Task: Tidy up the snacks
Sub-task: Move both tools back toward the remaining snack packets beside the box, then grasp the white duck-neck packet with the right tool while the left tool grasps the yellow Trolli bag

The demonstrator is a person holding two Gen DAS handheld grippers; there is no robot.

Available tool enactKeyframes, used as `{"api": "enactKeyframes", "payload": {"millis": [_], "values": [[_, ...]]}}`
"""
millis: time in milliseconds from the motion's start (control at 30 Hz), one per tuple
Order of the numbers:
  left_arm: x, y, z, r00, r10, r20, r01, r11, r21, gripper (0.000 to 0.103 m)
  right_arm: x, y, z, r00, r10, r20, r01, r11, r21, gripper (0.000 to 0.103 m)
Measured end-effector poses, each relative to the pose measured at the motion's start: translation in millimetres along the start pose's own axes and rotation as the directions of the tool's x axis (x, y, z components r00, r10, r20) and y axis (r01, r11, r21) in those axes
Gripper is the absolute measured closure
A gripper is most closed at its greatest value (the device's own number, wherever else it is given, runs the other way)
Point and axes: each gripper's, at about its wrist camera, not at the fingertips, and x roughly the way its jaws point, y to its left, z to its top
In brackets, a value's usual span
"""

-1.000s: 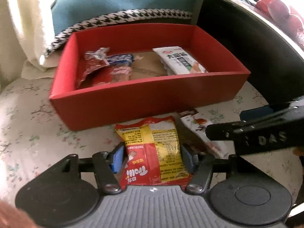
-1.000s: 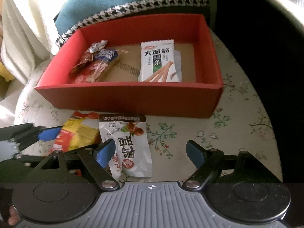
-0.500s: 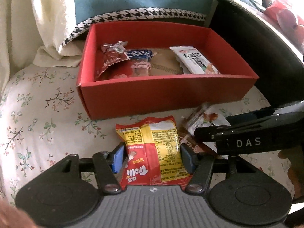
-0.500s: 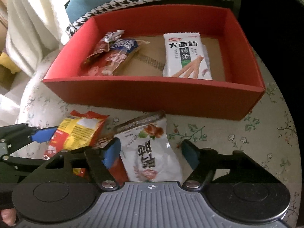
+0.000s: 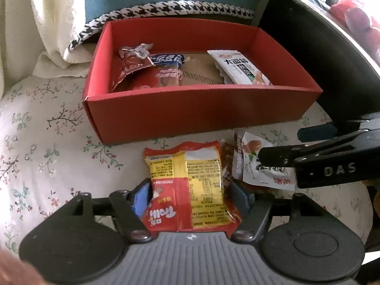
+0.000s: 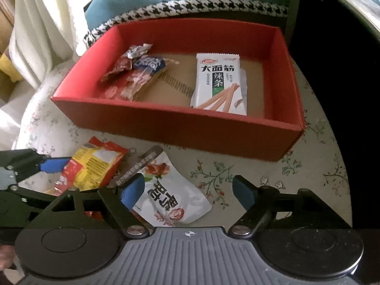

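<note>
Left wrist view puts my left claw [image 5: 190,196] around the yellow pack [image 5: 190,185]: both blue pads press its sides, so I read it as pinching the pack, which sits just in front of the red box [image 5: 201,109] on the floral bench [image 5: 47,142]. Only this view shows the pack's printed back and its red lower end with white lettering. To the right of the pack, also in front of the box, lies the white pouch [image 5: 256,163], half hidden under the black body of my right claw, marked DAS.

The right wrist view gives me what that body hides: the whole white pouch [image 6: 169,190] with large dark characters and red fruit pictures, lying tilted in front of the box [image 6: 190,123]. My right claw [image 6: 188,190] is spread wide; its left pad [image 6: 131,190] rests on or just over the pouch's left edge, I cannot tell which, and the right pad stands apart from it over bare bench [image 6: 273,166]. Here the yellow pack [image 6: 95,166] appears at the left, crumpled, with a blue pad of the left claw [image 6: 53,165] beside it.

Inside the box, this view shows the white stick snack [image 6: 218,83] flat on the right half and the red wrappers [image 6: 133,76] heaped in the left half. Behind the box is a houndstooth-edged cushion [image 6: 190,7].
</note>
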Motion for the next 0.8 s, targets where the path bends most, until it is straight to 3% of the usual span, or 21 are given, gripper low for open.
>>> {"api": "enactKeyframes", "payload": {"millis": [100,200,467,533,600,700,800], "values": [[-5,6,1,1.000,-0.009,0.005,0.009,1.000,-0.019,0.051,-1,1,0,1.000,0.023,-0.013,-0.024,0.998,-0.055,0.016],[-12,16,0,0.999,0.028,0.025,-0.027,0.999,-0.026,0.052,0,3,-3,0.999,0.039,-0.038,-0.042,0.995,-0.094,0.016],[-20,46,-2,0.999,0.021,0.027,-0.019,0.995,-0.094,0.052,23,17,-3,0.996,0.040,-0.081,-0.054,0.983,-0.177,0.015],[-19,48,-2,1.000,0.017,0.020,-0.015,0.995,-0.097,0.052,23,19,0,0.996,0.045,-0.079,-0.058,0.984,-0.169,0.021],[-19,49,-3,1.000,0.015,0.019,-0.013,0.995,-0.098,0.052,19,21,-1,0.995,0.048,-0.085,-0.059,0.989,-0.138,0.033],[-21,49,-3,1.000,0.007,0.021,-0.005,0.995,-0.096,0.052,12,20,-11,0.997,0.013,-0.082,-0.022,0.993,-0.117,0.034],[-24,44,-5,1.000,0.001,0.029,0.001,0.997,-0.083,0.052,4,19,-28,0.995,0.030,-0.097,-0.042,0.992,-0.116,0.035]]}}
